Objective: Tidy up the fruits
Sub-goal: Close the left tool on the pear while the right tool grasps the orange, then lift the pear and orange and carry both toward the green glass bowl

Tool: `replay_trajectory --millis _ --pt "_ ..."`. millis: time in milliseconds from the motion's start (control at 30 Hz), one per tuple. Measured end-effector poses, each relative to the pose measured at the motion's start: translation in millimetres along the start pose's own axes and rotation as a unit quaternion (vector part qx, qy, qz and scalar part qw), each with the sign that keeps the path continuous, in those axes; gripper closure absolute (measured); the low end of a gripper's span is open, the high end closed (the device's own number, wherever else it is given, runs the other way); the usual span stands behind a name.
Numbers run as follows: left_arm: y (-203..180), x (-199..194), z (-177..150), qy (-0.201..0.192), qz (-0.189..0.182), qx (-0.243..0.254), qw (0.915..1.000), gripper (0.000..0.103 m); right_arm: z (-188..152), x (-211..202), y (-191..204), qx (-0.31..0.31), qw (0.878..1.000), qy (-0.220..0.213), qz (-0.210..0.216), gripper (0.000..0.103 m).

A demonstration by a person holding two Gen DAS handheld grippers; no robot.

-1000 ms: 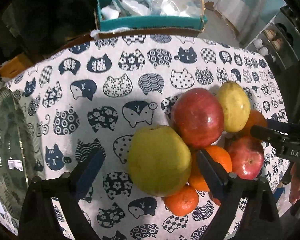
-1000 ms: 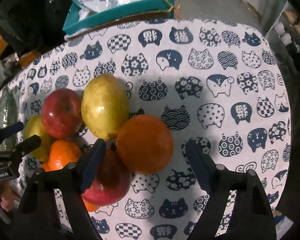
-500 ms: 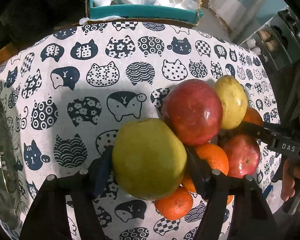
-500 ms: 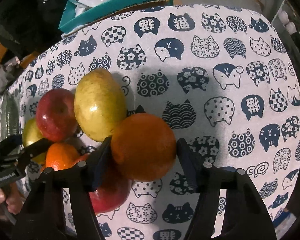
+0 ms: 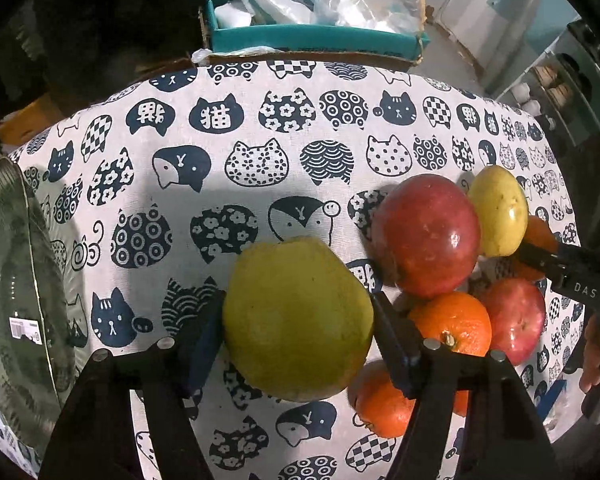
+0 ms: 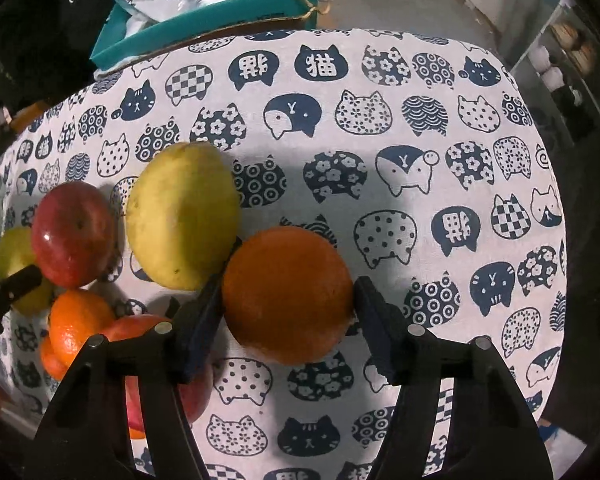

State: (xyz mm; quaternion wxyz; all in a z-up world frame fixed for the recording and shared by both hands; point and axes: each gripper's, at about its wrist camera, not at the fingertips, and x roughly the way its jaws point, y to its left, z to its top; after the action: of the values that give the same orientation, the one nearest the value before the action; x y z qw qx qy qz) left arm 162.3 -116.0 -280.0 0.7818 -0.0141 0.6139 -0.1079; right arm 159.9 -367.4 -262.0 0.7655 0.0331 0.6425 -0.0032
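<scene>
Grab step's done on both sides, I'd say. My left gripper (image 5: 298,322) has just closed and is pinching the big yellow-green pear (image 5: 298,320) at the pile's left edge, and the right gripper (image 6: 288,300) has clamped the large orange (image 6: 288,294) on the cat-print tablecloth (image 6: 380,128). Next move should be lifting straight up, since the red apple (image 5: 426,236) and yellow pear (image 6: 182,216) sit right beside them. Glass dish (image 5: 8,280) on the left looks like the drop spot.

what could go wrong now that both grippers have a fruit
1. The left gripper pinches the big green pear only at its widest sides; round and heavy, it might slip once lifted.
2. The right gripper's orange touches the yellow pear; lifting could set the pile rolling.
</scene>
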Motion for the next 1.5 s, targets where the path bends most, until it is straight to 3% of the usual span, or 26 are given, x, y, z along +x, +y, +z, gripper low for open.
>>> replay_trajectory --millis 367,533,600,1000,1500 --pt "-1.1 7.9 -3.5 0.006 -0.01 -0.007 0.9999 0.032 3.7 13.9 2.1 0.012 0.999 0.02 0.03 0.036" --pt "-3.4 5.7 -8.4 0.002 -0.005 -0.004 1.0 0.032 0.3 10.6 5.3 0.001 1.0 0.009 0.017 0.038" --pt "-4.1 4.0 -10.9 0.0 -0.004 -0.005 1.0 0.032 -1.7 8.1 10.1 -0.004 1.0 -0.005 -0.002 0.038" --pt "-2.6 -47.4 -16.5 -0.057 0.001 0.005 0.9983 0.032 -18.8 -45.1 10.4 0.006 0.996 -0.09 -0.023 0.038" --pt "-3.8 -131.0 -27.3 -0.149 0.009 0.011 0.9888 0.032 -33.1 -118.5 37.3 -0.019 0.982 -0.188 -0.017 0.038"
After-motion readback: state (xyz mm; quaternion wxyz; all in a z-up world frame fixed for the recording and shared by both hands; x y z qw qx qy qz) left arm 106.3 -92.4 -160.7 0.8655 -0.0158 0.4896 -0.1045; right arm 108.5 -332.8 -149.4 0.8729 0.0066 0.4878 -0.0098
